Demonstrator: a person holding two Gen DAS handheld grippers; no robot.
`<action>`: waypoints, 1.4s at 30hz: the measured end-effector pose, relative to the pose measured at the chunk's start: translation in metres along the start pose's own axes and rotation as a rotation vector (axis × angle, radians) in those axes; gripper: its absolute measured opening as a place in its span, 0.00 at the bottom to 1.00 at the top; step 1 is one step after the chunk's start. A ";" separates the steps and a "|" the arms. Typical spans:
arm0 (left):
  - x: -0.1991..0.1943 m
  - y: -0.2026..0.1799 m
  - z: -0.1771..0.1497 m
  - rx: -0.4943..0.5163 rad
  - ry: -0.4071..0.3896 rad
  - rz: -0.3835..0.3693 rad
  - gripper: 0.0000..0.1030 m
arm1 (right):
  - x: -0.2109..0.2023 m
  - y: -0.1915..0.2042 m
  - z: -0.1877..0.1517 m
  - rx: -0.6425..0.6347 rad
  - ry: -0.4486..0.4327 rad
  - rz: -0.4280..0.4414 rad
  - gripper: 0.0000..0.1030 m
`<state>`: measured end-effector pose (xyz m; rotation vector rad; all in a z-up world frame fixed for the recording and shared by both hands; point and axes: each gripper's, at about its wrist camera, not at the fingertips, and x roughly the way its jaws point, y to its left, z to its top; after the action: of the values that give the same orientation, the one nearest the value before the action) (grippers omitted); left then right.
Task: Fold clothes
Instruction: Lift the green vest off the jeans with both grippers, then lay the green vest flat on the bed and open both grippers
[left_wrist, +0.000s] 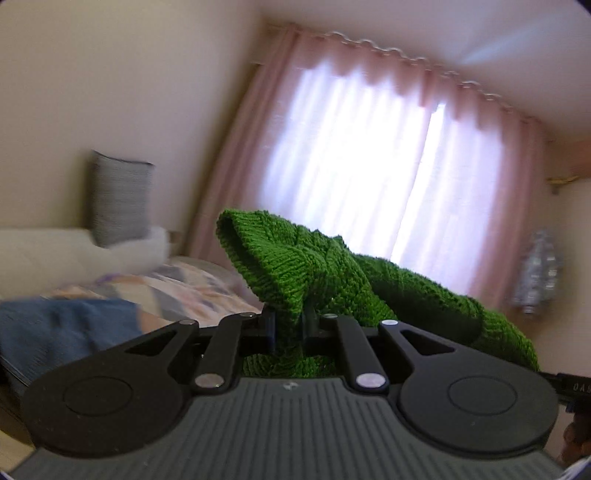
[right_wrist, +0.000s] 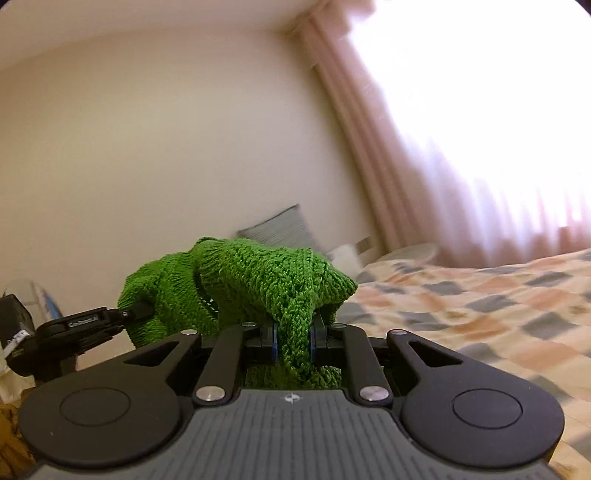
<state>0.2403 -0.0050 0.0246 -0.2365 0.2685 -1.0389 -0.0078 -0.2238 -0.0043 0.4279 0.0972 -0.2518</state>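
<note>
Left gripper (left_wrist: 288, 325) jaws pinching green knit sweater (left_wrist: 291, 266); right gripper (right_wrist: 293, 341) jaws likewise. Bed (right_wrist: 480, 295) at 3 o'clock.

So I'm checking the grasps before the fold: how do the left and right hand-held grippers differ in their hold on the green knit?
The left hand-held gripper faces the pink curtain; the right hand-held gripper faces a bare wall, with the checked bedspread at its right. Blue pads show on the right one; the left's look black. Both are shut on the green knit, bunched above the fingers.
</note>
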 end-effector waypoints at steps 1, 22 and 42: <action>0.001 -0.018 -0.004 0.004 0.008 -0.024 0.08 | -0.027 -0.002 0.004 0.008 -0.008 -0.027 0.15; 0.170 -0.042 -0.354 0.056 0.784 -0.011 0.39 | -0.182 -0.252 -0.179 0.519 0.146 -0.753 0.51; 0.055 0.034 -0.454 -0.247 0.903 -0.332 0.55 | -0.238 -0.214 -0.416 0.881 0.011 -0.447 0.49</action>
<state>0.1455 -0.0661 -0.4200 -0.0141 1.2091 -1.3976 -0.3098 -0.1841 -0.4311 1.2873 0.0883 -0.7396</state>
